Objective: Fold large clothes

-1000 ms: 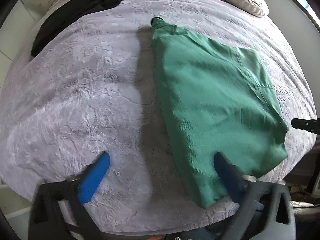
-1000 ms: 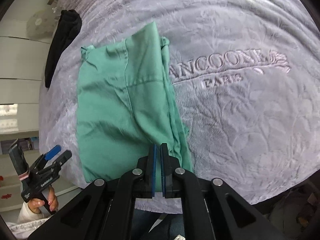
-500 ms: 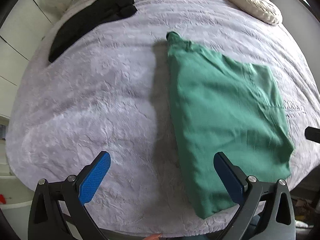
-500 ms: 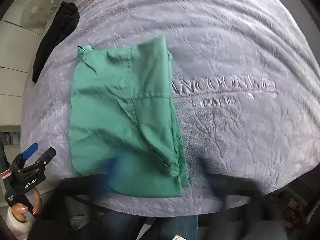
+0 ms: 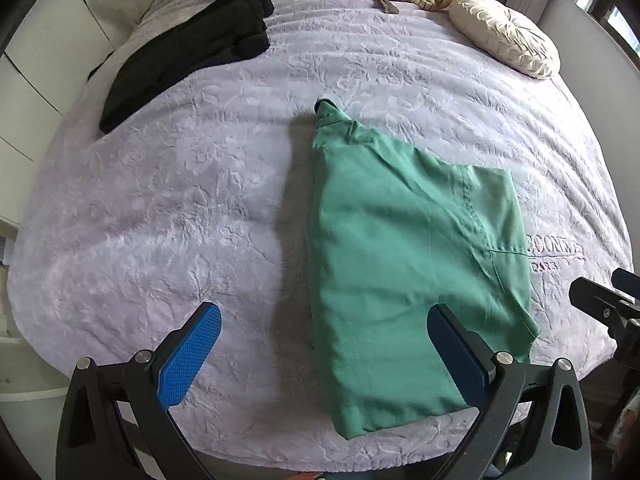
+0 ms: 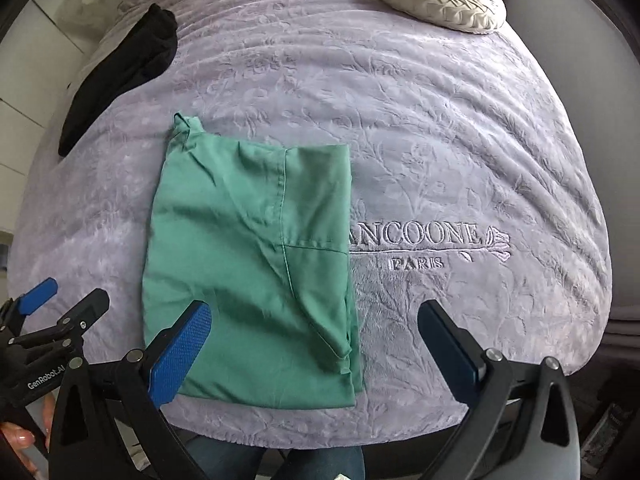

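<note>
Both grippers, left gripper (image 5: 324, 354) and right gripper (image 6: 314, 340), are held wide apart, empty; the green garment (image 6: 256, 264) could be dragged crooked if its loose right edge is snagged.

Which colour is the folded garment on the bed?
Green garment; the right wrist view shows it best.

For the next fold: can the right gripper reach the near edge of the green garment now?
Probably yes. The right gripper hangs open above the green garment, jaws empty, nothing lying between.
</note>
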`<action>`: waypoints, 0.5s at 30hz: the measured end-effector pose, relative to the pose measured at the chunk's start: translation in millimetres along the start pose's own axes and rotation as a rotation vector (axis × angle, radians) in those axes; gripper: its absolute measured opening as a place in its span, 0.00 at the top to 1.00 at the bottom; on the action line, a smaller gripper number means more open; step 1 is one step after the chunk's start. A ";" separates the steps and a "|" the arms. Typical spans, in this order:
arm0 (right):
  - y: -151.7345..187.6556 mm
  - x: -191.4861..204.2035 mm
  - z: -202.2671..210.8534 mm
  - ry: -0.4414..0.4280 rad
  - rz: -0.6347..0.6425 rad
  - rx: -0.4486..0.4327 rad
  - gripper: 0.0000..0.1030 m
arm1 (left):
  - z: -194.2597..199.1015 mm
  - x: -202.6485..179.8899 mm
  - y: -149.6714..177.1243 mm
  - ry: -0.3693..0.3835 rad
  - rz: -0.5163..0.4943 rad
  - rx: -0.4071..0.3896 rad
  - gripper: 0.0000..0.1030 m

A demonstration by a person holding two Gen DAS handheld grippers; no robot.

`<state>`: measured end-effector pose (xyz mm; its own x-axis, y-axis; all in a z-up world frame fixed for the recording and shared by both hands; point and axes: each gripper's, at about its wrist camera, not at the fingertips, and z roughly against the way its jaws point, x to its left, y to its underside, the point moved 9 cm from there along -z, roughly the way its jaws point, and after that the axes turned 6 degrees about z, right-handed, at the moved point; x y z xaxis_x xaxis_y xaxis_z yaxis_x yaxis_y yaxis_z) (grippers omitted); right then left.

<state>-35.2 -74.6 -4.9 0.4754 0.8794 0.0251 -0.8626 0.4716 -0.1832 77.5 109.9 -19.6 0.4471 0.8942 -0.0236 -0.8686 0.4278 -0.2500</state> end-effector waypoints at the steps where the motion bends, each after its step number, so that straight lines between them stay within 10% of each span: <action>1: -0.6 0.4 -0.1 -0.002 -0.001 0.001 0.00 | 1.2 -1.3 -0.1 0.000 -0.003 -0.002 0.00; 15: 1.4 0.8 -2.5 -0.001 -0.015 0.015 0.00 | 3.2 -1.3 0.1 -0.012 0.008 0.000 0.00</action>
<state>-35.5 -73.4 -7.7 0.4882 0.8723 0.0285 -0.8579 0.4856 -0.1679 76.1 109.1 -16.5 0.4374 0.8992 -0.0137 -0.8722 0.4204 -0.2501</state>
